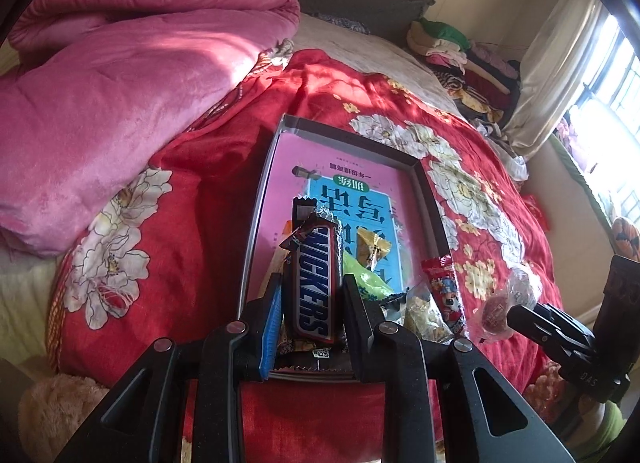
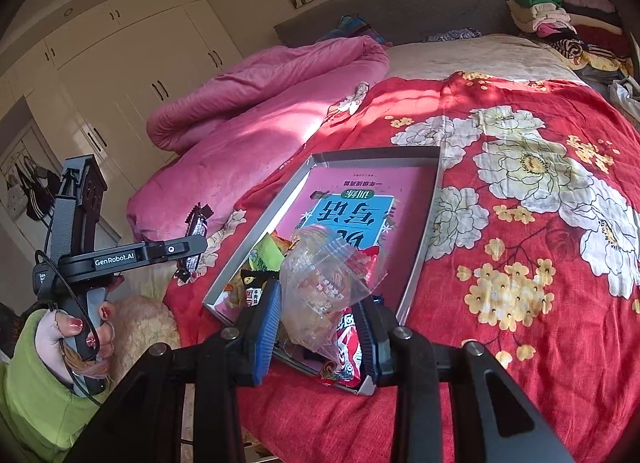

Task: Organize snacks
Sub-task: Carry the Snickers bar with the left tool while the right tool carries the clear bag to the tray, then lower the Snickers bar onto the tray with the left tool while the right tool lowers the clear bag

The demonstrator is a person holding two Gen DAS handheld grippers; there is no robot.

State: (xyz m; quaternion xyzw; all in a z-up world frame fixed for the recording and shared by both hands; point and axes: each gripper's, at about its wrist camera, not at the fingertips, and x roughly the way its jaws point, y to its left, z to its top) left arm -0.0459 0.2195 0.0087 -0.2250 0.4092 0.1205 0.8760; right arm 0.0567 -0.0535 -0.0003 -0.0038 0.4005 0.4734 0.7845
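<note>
1. The left tongs (image 1: 310, 303) are clenched on a Snickers bar (image 1: 314, 283), gripped across its lower half, with the wrapper's crimped end sticking up toward 12 o'clock. It is held above the near end of the shallow tray (image 1: 260, 191) lying on the red floral bedspread (image 1: 192, 199).
2. The bar looks firm and light. Its glossy wrapper is probably slippery, so a mid-body pinch suits it better than the thin crimped ends.
3. The right tongs (image 2: 320, 315) are grasping a clear plastic snack bag (image 2: 320, 283), which bulges up between the pads over the tray's (image 2: 420, 263) near corner.
4. That bag looks soft and crinkly, and its contents seem crushable. I would judge a gentle hold on the gathered film safest.
5. More snacks lie in the tray at its 6 o'clock end: a yellow-green packet (image 2: 266, 253) and a red packet (image 2: 348, 359).
6. A pink printed sheet (image 2: 360, 199) lines the tray floor.
</note>
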